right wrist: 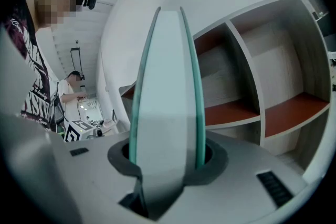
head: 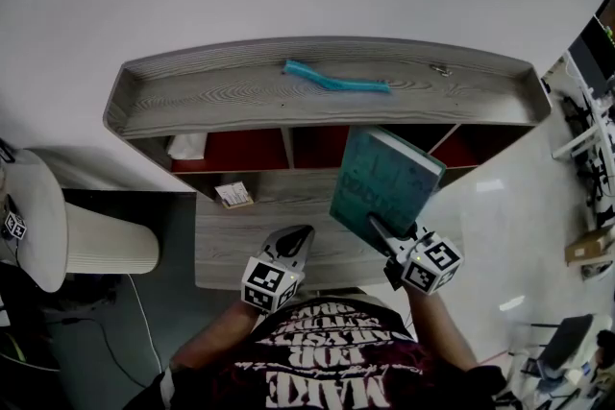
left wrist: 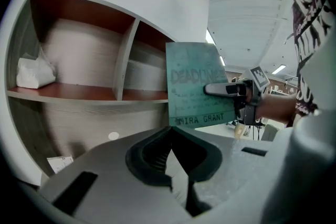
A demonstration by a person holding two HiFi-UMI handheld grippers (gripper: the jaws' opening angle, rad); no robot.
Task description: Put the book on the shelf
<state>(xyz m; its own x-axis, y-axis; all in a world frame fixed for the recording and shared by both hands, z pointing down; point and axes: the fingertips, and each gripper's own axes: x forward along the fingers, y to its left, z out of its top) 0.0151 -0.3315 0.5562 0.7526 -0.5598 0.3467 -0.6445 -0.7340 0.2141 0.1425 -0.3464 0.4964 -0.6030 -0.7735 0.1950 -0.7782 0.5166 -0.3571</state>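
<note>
Teal book (head: 384, 185), clamped in the right tongs (head: 381, 230), should enter the shelf (head: 240, 96) upright and square; left tongs (head: 294, 240) sit closed, empty.

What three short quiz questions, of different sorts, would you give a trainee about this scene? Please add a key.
1. True or false: the right gripper is shut on the teal book.
2. Where does the blue strip lie? A: on top of the shelf unit; B: inside a red compartment; C: on the floor.
3. Fill in: in the left gripper view, the book's cover reads "Mira ____".
Key: 1 true; 2 A; 3 Grant.
</note>
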